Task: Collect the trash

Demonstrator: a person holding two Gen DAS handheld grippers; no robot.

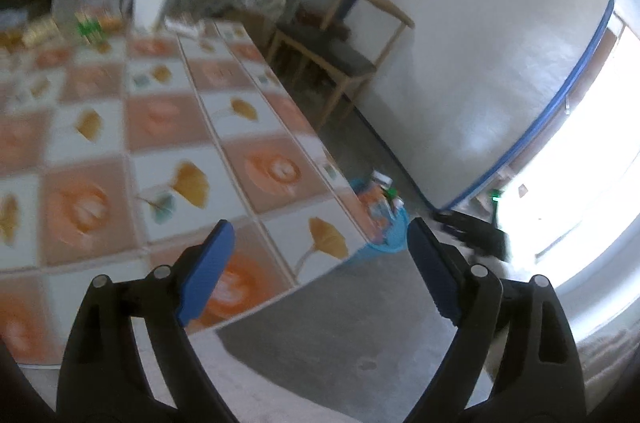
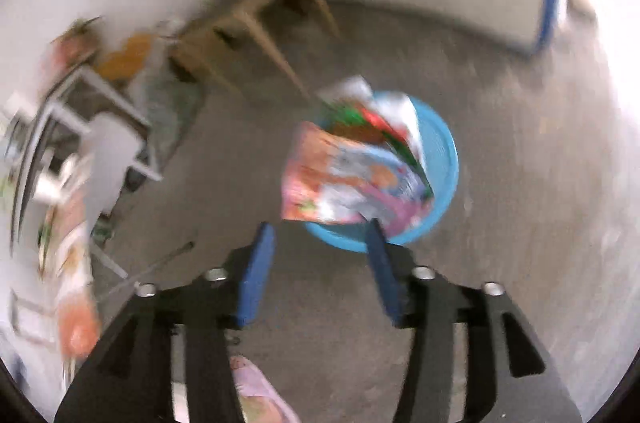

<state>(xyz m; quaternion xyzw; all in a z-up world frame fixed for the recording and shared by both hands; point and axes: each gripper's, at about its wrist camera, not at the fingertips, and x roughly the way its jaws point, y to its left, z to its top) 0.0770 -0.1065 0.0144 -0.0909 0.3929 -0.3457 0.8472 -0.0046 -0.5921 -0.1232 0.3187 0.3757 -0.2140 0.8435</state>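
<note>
Blue-padded fingers of the right hand-held gripper (image 2: 320, 263) are standing apart and empty, hovering above the blue trash bin (image 2: 444, 159) on the floor, which is holding snack wrappers (image 2: 352, 175). Judging by this, a drop is finishing; next comes reaching for more trash. Left hand-held gripper (image 1: 320, 271) is gaping empty over the desk (image 1: 160, 143) edge; a wooden chair (image 1: 340, 51) is crowding the bin.

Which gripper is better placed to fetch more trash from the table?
Left. The left gripper is open over the table; the right gripper, also open, faces the blue bin on the floor.
</note>
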